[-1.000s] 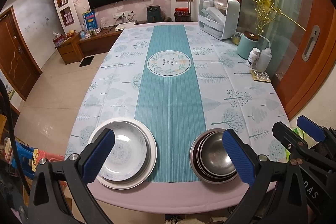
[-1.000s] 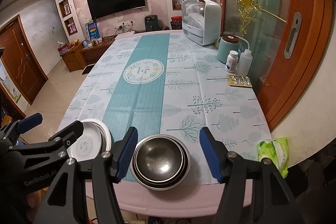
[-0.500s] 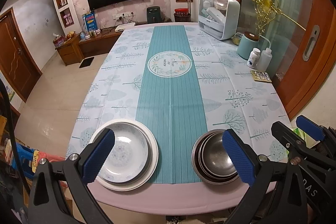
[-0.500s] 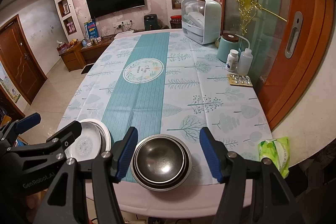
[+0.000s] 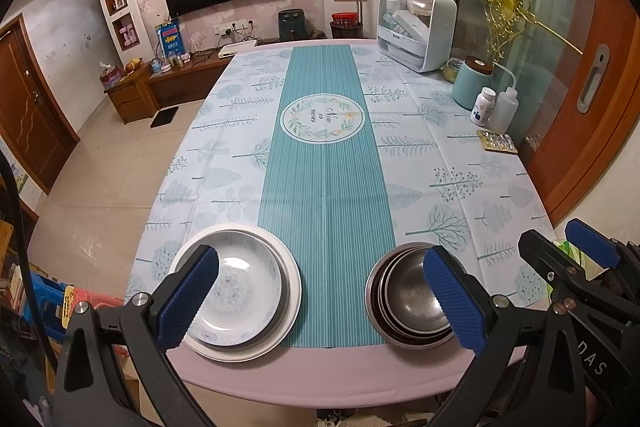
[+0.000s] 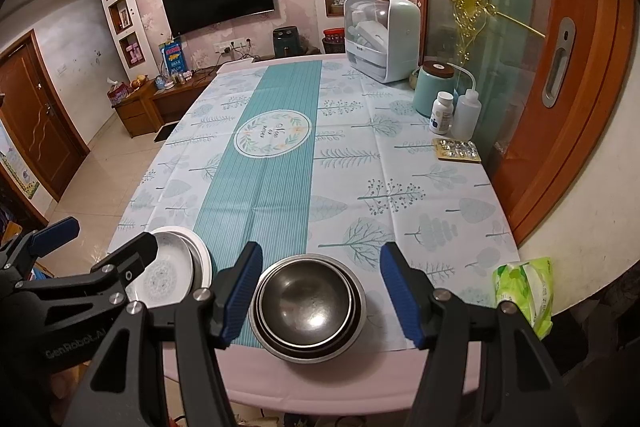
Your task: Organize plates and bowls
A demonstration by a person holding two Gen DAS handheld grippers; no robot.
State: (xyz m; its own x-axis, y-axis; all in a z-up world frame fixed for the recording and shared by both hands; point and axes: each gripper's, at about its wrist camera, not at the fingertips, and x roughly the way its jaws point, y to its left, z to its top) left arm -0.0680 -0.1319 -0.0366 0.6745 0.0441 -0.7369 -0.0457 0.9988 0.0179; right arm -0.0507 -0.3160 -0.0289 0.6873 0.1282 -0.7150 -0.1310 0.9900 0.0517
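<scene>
At the near edge of the tabletop (image 5: 460, 131) sit both piles I have to sort: white plates (image 5: 240, 291) nested on the left, steel bowls (image 6: 308, 307) nested on the right, with the teal runner (image 5: 326, 187) passing between them. I hold my left tongs (image 5: 320, 301) above the gap between the piles, jaws spread wide with nothing in them, one pad over the plates and the other over the bowls. My right tongs (image 6: 322, 293) hang over the bowls, also parted and empty, the pads well clear on either side of the rim. Each pile is already gathered by kind, so I judge the sorting largely done or not yet begun; I cannot tell which. Far right, the dish cabinet (image 6: 380, 37), teal canister (image 6: 434, 89), bottles (image 6: 452, 117) and pill pack (image 6: 458, 150) stand well apart from my work.
</scene>
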